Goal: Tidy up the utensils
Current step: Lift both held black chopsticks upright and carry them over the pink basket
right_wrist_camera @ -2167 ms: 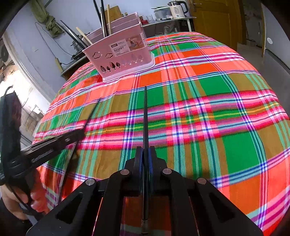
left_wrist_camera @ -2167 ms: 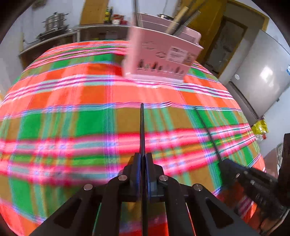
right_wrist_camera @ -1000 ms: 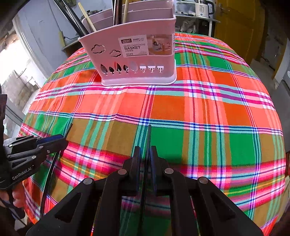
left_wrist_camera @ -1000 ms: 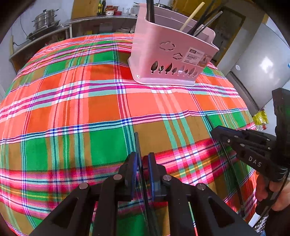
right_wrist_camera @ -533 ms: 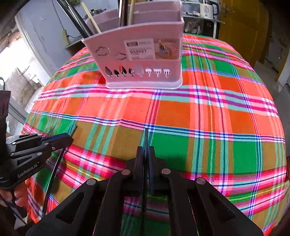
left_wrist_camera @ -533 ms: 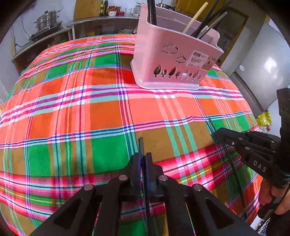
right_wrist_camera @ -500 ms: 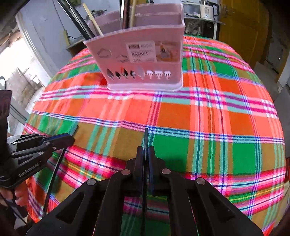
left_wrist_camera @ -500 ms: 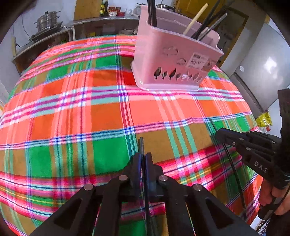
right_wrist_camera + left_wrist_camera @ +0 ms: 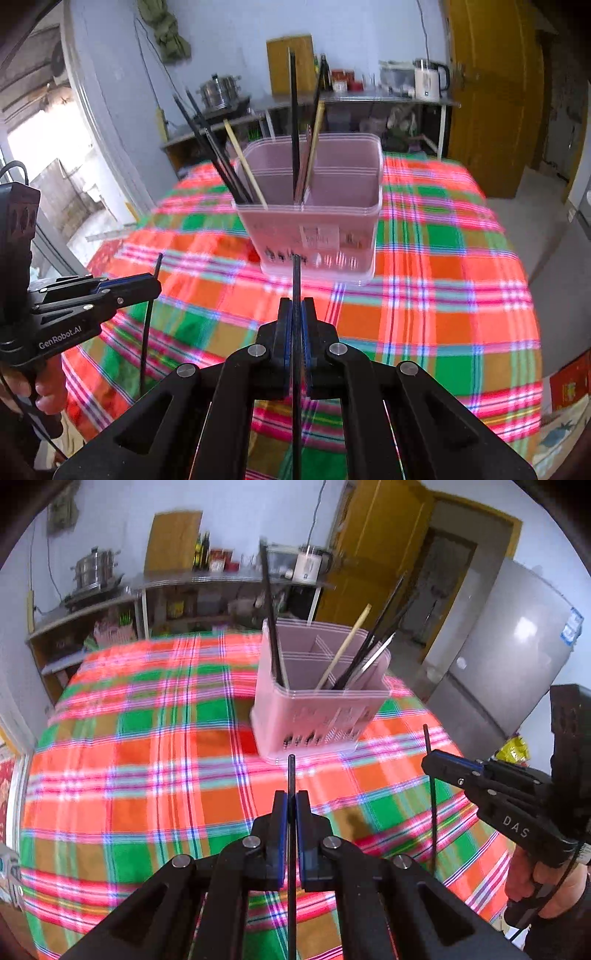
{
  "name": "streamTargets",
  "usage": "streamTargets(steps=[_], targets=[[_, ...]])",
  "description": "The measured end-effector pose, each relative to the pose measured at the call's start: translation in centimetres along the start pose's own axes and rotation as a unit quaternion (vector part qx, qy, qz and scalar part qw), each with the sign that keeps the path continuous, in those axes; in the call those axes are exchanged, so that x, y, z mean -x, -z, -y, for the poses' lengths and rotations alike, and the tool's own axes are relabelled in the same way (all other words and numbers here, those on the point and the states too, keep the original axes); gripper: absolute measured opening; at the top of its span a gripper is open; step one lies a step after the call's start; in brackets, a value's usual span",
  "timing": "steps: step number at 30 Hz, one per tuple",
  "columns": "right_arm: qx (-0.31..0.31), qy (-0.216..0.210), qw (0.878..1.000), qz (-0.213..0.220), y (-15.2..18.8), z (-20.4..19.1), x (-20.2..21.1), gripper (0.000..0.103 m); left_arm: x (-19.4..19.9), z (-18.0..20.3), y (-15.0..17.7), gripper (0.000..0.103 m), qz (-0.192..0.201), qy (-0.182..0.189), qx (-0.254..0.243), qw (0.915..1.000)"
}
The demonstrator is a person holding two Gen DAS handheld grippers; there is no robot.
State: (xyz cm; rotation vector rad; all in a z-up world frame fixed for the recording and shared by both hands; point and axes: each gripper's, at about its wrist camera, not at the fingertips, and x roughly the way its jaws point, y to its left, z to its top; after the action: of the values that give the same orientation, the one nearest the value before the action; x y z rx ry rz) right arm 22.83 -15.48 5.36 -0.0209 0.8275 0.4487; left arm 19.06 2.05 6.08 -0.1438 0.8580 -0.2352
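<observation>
The left claw [image 9: 291, 805] was seen pressed together on a thin black chopstick [image 9: 291, 775], whose tip stood out a little past the blue pads and whose length ran back between the black arms toward the camera. The right claw [image 9: 295, 314] was likewise pinched on a second black chopstick [image 9: 296, 273], held in the same lengthwise manner. Both claws had just been closing, each with its chopstick between the pads. Each claw was also caught in the other's view: the right one [image 9: 436, 762] at the right edge of the left wrist view, gripped by a hand [image 9: 543, 890], and the left one [image 9: 147, 286] at the left edge of the right wrist view, its chopstick hanging down steeply below the pads.

Both claws were held above the bench, which was covered by a plaid cloth [image 9: 147, 775] of orange, green and pink. A pink utensil basket [image 9: 317, 236] stood on the cloth ahead of both claws, apart from them. Inside its compartments, several dark chopsticks and a few pale wooden ones [image 9: 245, 166] were leaning against the walls. The basket and cloth were blurred in both views.
</observation>
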Motion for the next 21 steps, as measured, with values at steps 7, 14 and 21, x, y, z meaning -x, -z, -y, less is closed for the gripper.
streamTargets(steps=[7,14,21], targets=[[0.004,0.001,0.998,0.057,-2.1,-0.8,3.5,0.004,3.6,0.9,-2.7,0.004,0.047,0.004,-0.015,0.9988],[0.002,0.003,0.996,0.085,-2.7,-0.7,5.4,0.004,4.7,1.9,-3.8,0.004,0.063,0.008,-0.028,0.9976],[-0.003,0.001,0.996,0.089,-2.0,-0.5,6.1,0.004,5.1,2.4,-3.3,0.004,0.063,0.010,-0.031,0.9974]])
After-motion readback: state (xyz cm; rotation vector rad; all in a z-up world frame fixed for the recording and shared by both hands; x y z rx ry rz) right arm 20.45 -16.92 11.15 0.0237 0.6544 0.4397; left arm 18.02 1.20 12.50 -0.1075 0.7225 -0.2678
